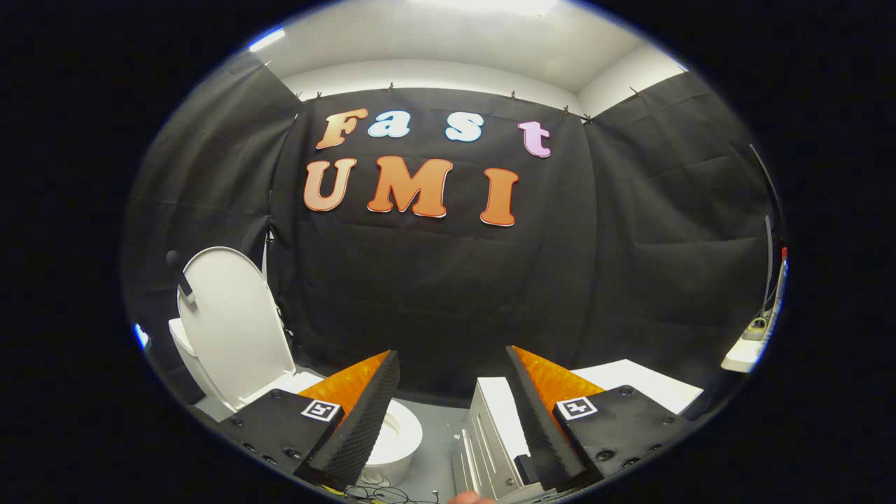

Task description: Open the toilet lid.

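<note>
A white toilet stands low to the left of my fingers. Its lid [234, 322] is raised upright, leaning back toward the cistern [180, 337] behind it. The seat and bowl rim [402, 434] lie open below, partly hidden by my left finger. My gripper [451, 420] is open, well back from the toilet, with a wide gap between its fingers and nothing held in it. The left finger [360, 420] overlaps the bowl in the picture; the right finger [535, 420] overlaps a white cabinet.
A white ribbed cabinet [490, 437] stands just ahead between and under the right finger, with a white flat surface [640, 381] beyond it. A white shelf [745, 353] with small items sits at the far right. Cables [381, 492] lie on the grey floor. Black cloth walls surround the space.
</note>
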